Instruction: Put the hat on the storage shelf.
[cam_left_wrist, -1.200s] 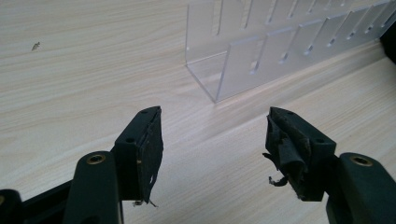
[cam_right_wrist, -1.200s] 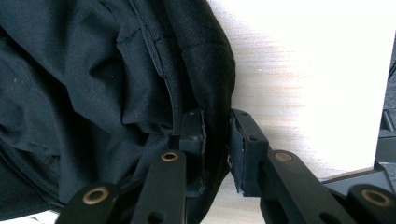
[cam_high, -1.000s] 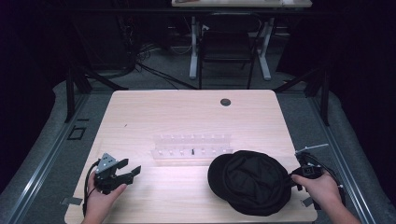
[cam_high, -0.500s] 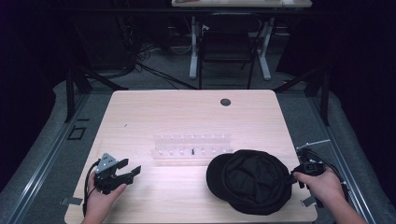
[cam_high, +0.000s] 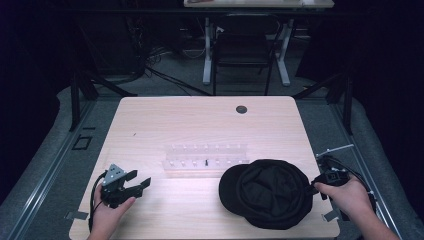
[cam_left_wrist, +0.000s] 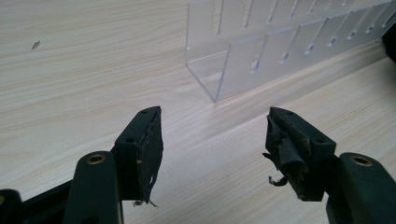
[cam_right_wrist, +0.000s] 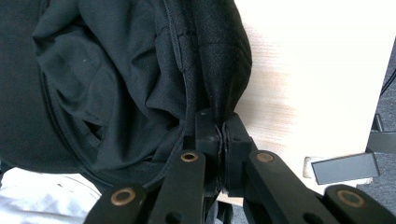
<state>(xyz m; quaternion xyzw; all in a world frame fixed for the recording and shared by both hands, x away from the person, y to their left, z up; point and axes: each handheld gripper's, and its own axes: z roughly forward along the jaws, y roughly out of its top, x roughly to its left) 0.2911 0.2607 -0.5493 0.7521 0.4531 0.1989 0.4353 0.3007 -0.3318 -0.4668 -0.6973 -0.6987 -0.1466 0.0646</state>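
Note:
A black cap (cam_high: 267, 192) lies upside down at the table's front right, its lining showing (cam_right_wrist: 116, 79). My right gripper (cam_high: 314, 188) sits at the cap's right edge, shut on the black cap (cam_right_wrist: 219, 122) with both jaws pressed together on the rim fabric. My left gripper (cam_high: 142, 185) rests near the table's front left, held in a hand. It is open (cam_left_wrist: 212, 140) with nothing between the jaws and bare wood under them. Its worn pads (cam_left_wrist: 149, 144) have torn edges.
A clear acrylic rack (cam_high: 206, 157) with slotted dividers (cam_left_wrist: 280, 46) stands mid-table, ahead of the left gripper. A round cable hole (cam_high: 241, 109) lies at the back of the wooden table (cam_high: 200, 125). A chair (cam_high: 242, 50) and desk legs stand beyond.
The right hand and gripper have shifted slightly at the cap's edge; the cap stays about where it was. The left gripper has not moved.

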